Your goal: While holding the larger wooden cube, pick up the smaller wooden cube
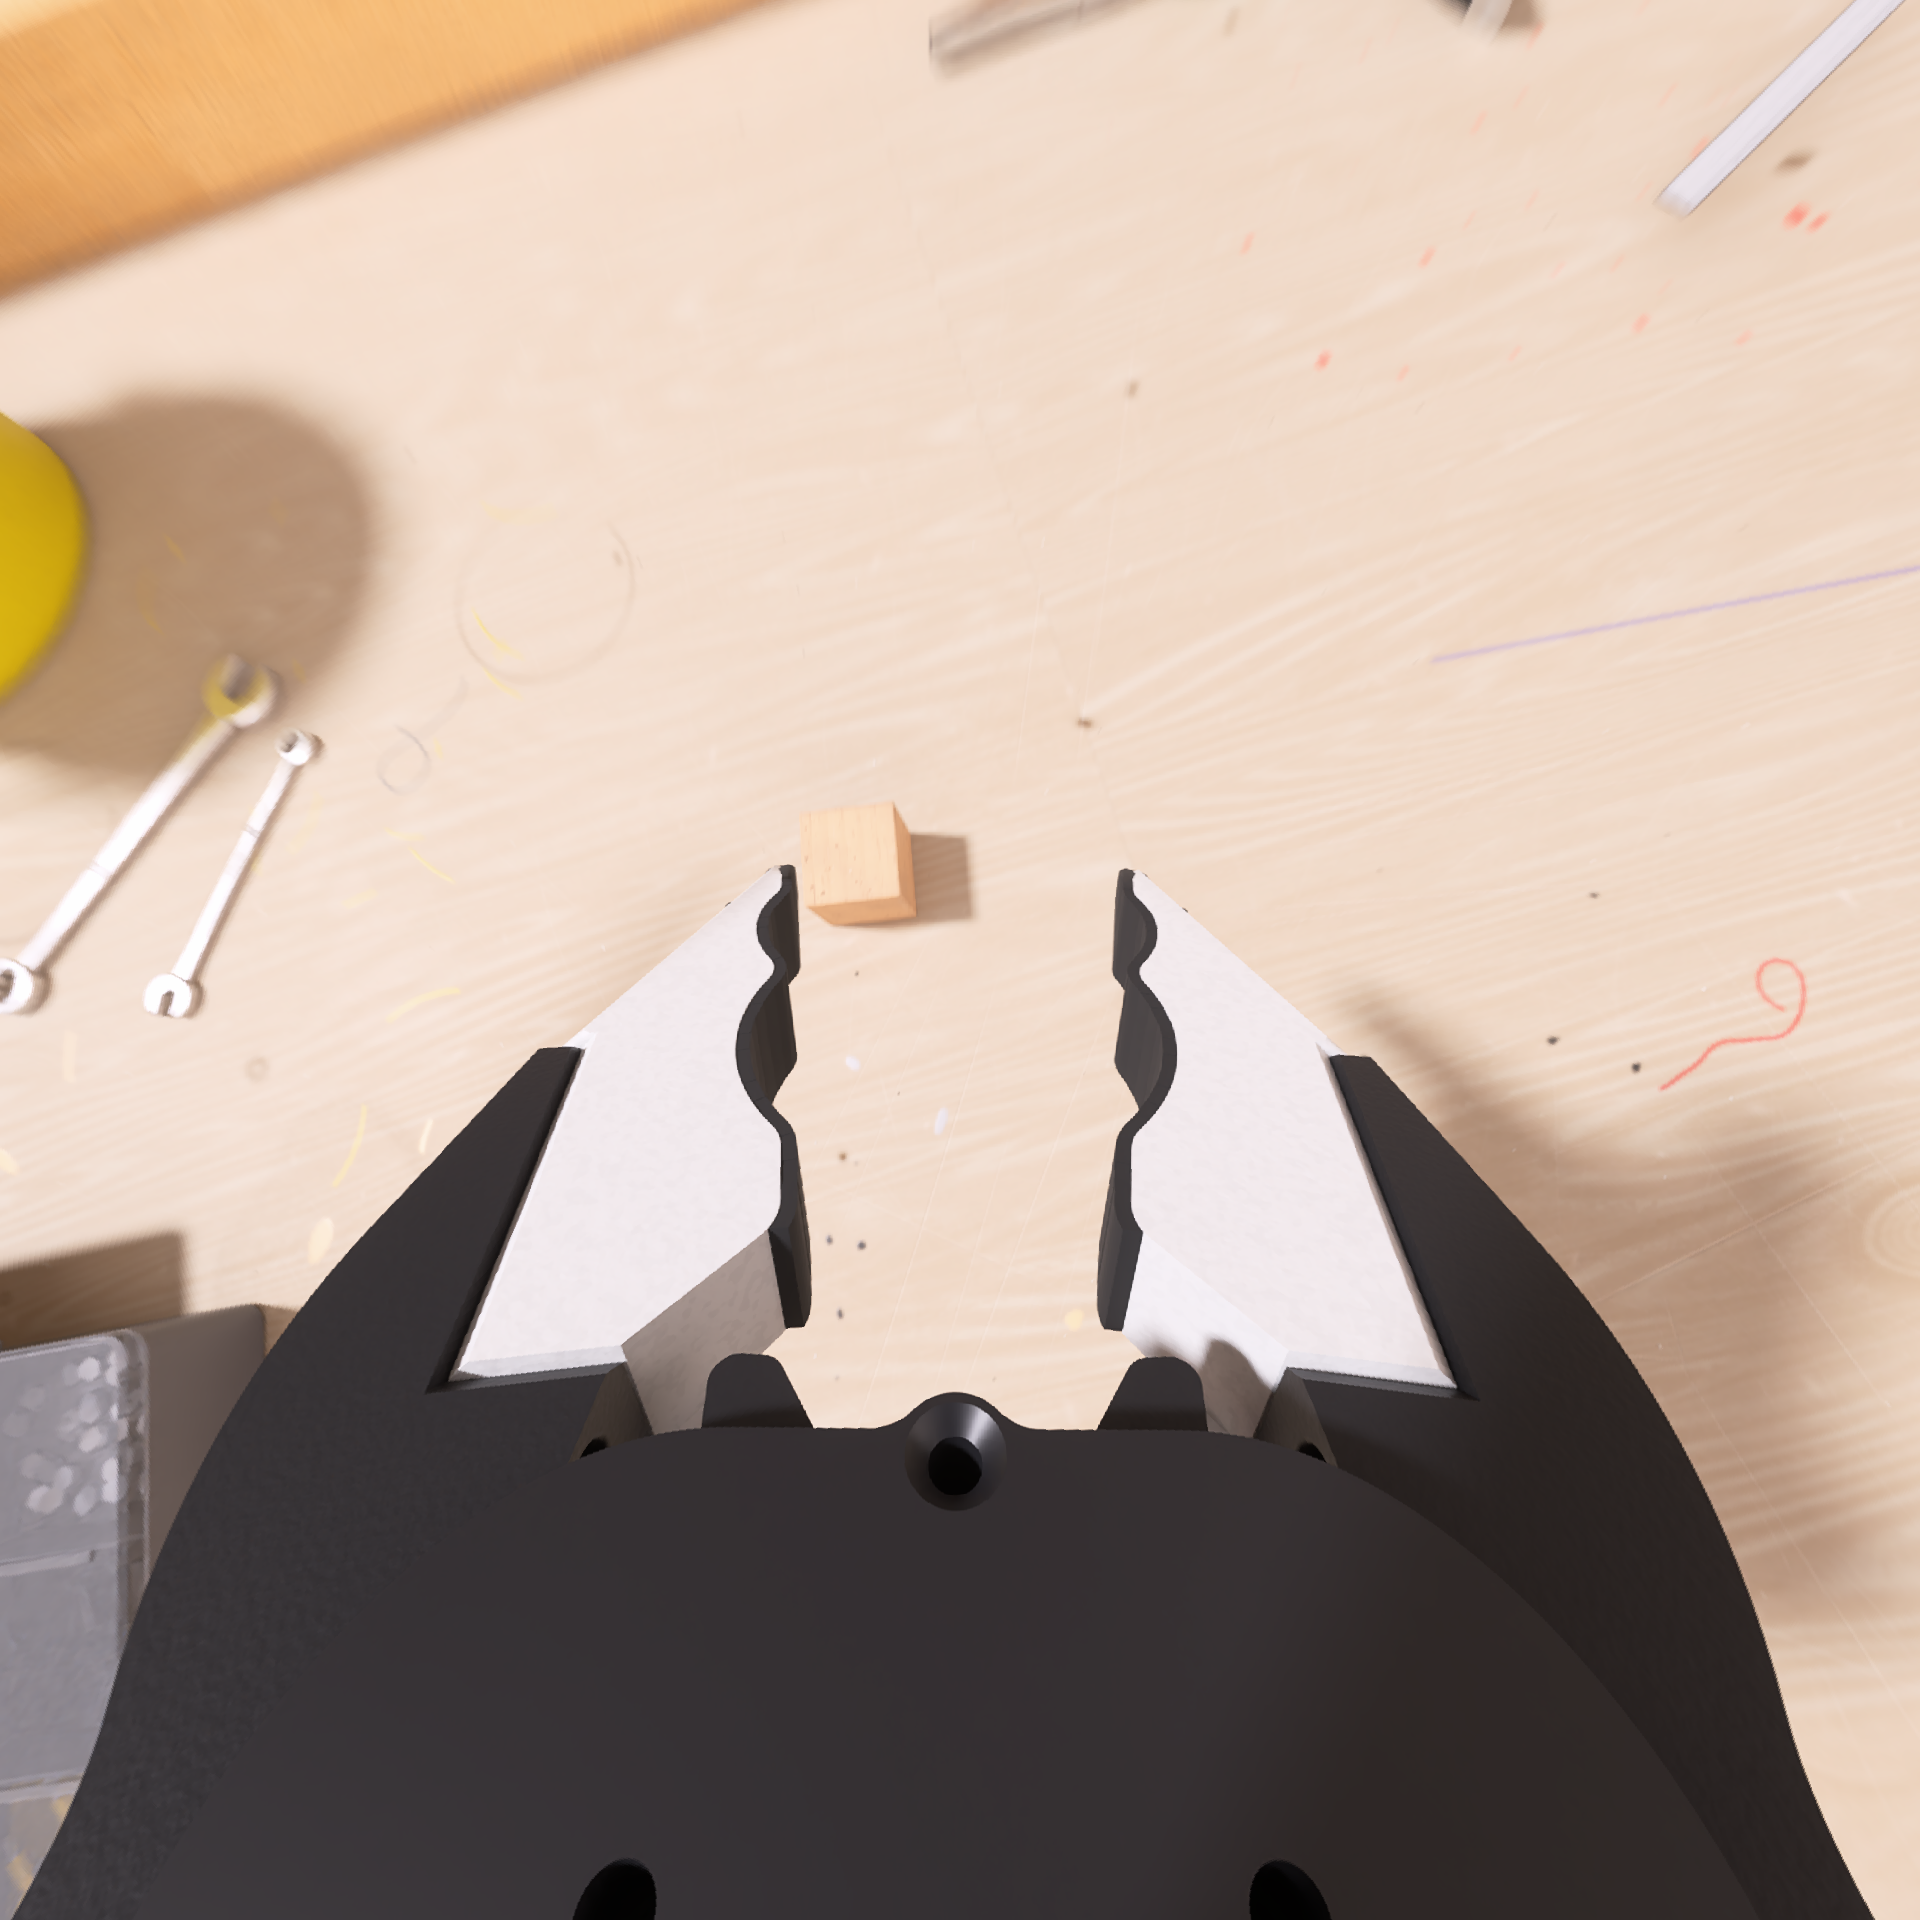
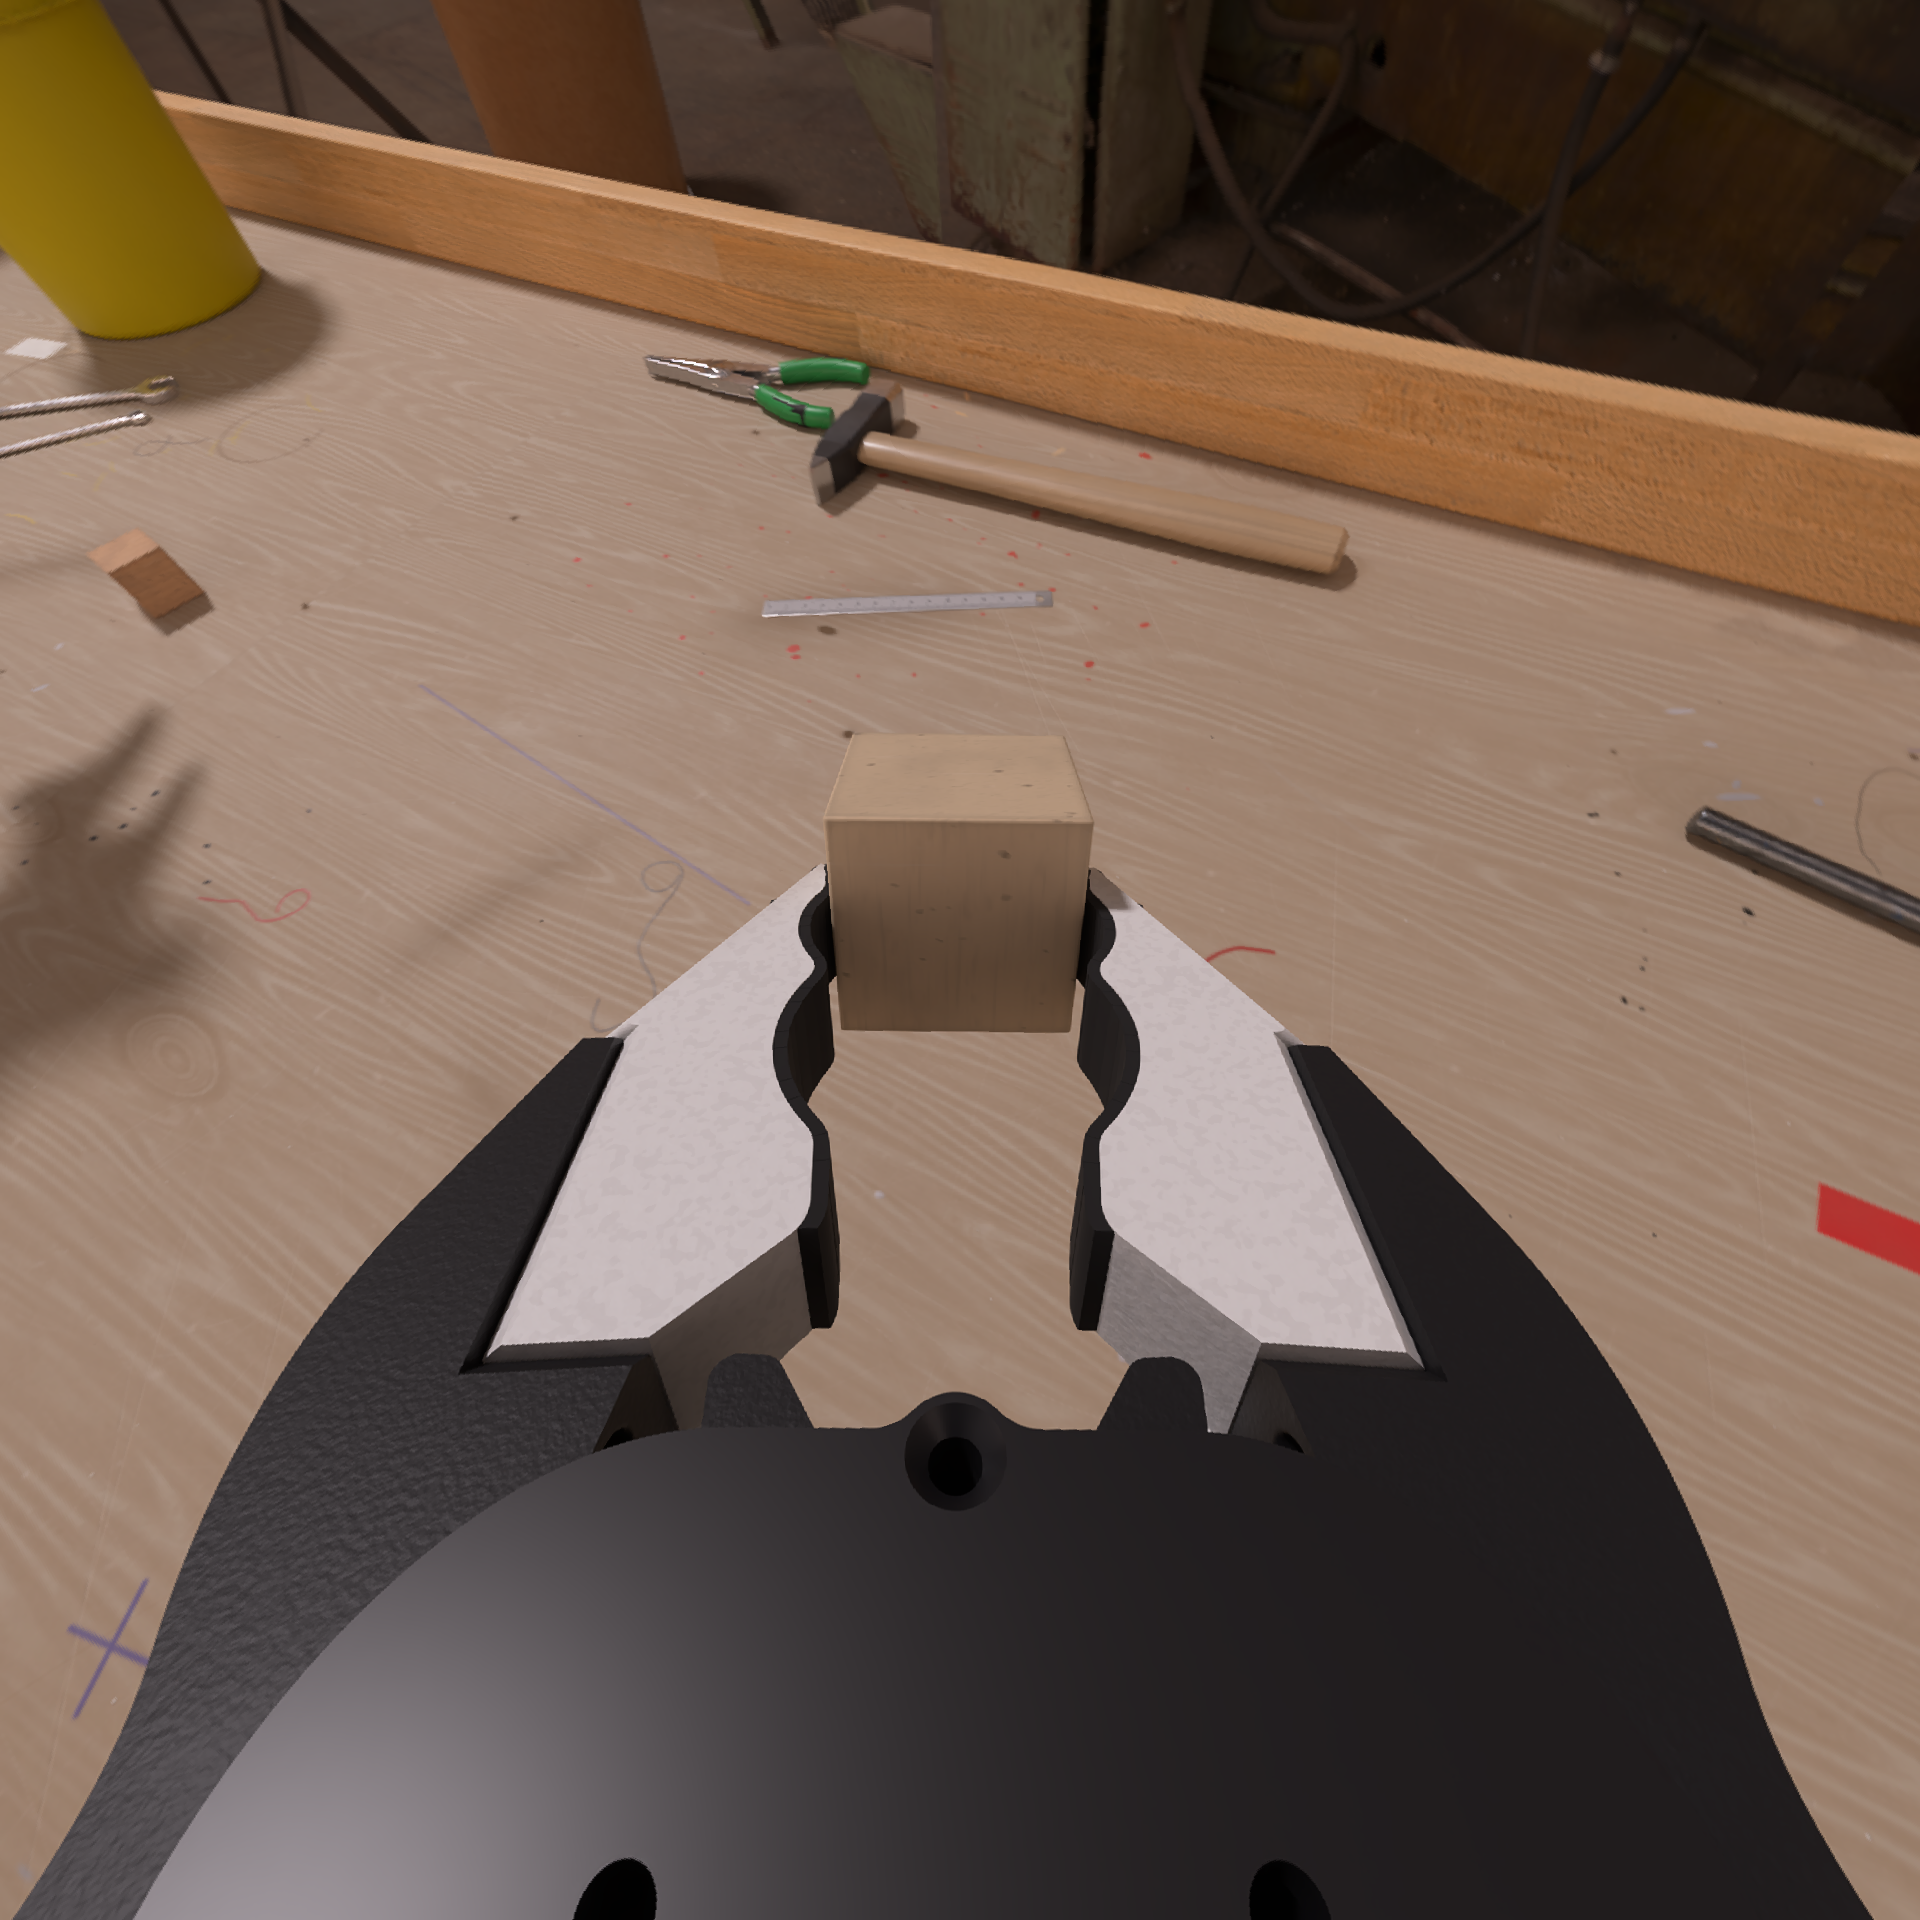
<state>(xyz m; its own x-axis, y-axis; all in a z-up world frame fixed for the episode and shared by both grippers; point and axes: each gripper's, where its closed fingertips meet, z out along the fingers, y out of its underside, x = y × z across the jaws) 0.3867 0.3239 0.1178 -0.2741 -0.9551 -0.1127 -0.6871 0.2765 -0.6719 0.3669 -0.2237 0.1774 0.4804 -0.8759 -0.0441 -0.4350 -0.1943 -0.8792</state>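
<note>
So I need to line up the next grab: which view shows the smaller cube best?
The left wrist view: the smaller cube lies on the table just beyond the open left gripper, sharp and unblocked. The right wrist view shows it only small, far off at the left edge.

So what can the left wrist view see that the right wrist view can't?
Only the left view shows its open hand-held gripper above the table and a grey box at the lower left.

Only the right view shows the other hand-held gripper shut on the big cube, plus pliers and a hammer.

Both show the small cube, two wrenches, the yellow cylinder and the ruler.
</note>
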